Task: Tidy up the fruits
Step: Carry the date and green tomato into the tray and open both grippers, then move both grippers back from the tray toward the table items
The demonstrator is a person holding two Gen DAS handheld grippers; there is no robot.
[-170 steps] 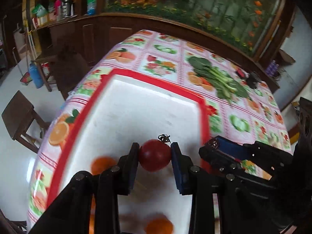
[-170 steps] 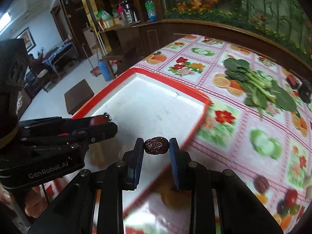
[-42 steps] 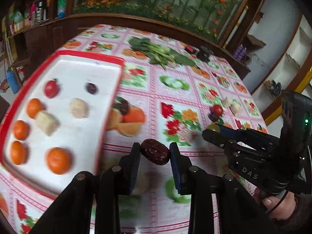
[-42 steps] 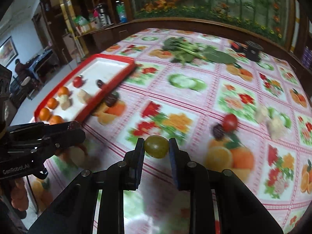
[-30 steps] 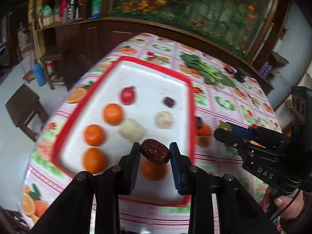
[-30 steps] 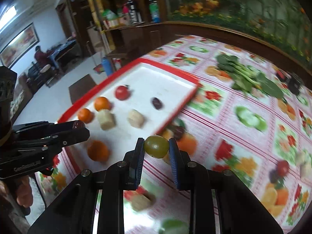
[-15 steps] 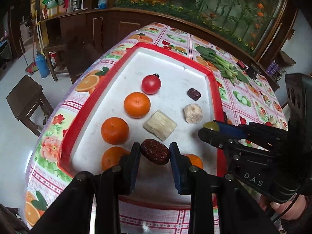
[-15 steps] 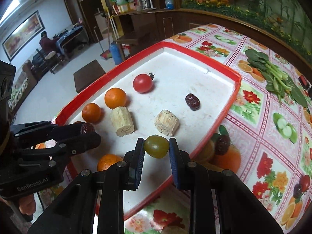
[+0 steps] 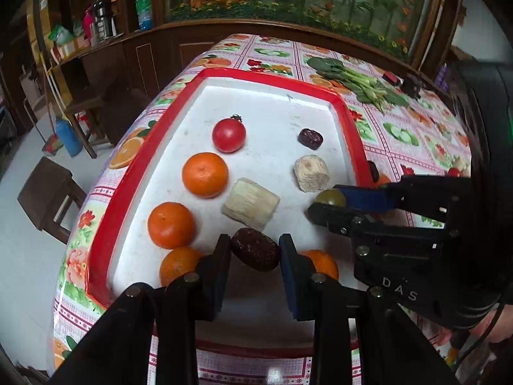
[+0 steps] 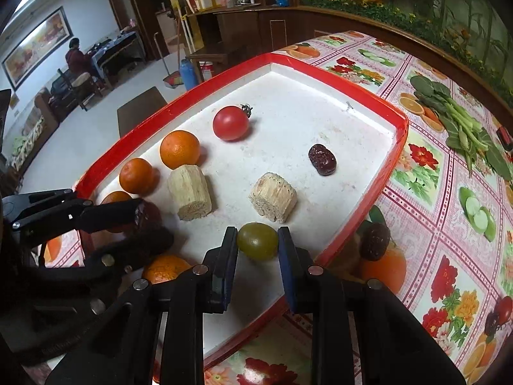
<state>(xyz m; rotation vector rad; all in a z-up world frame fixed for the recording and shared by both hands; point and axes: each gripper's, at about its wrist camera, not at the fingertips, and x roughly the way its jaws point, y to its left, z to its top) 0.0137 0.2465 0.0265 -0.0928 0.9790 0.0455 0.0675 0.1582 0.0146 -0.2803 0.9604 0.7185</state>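
A red-rimmed white tray (image 9: 128,173) (image 10: 397,147) holds a tomato (image 9: 228,135) (image 10: 231,123), several oranges (image 9: 204,175) (image 10: 179,148), two pale cane chunks (image 9: 250,203) (image 10: 273,197) and a dark date (image 9: 310,139) (image 10: 322,159). My left gripper (image 9: 255,253) is shut on a dark red date (image 9: 255,253) above the tray's near end. My right gripper (image 10: 257,240) is shut on a green grape (image 10: 257,240) above the tray's near right part; the grape also shows in the left wrist view (image 9: 330,197).
Another date (image 10: 374,241) lies on the flowered tablecloth (image 10: 449,224) just outside the tray's right rim. Green leafy vegetables (image 9: 356,81) (image 10: 461,128) lie farther back. A small tomato (image 10: 503,309) and more fruit sit at the far right. Stools (image 9: 48,192) stand beyond the table's left edge.
Both grippers have come in lower and closer over the tray, each still holding its fruit. The tray's fruits now look larger and nearer.
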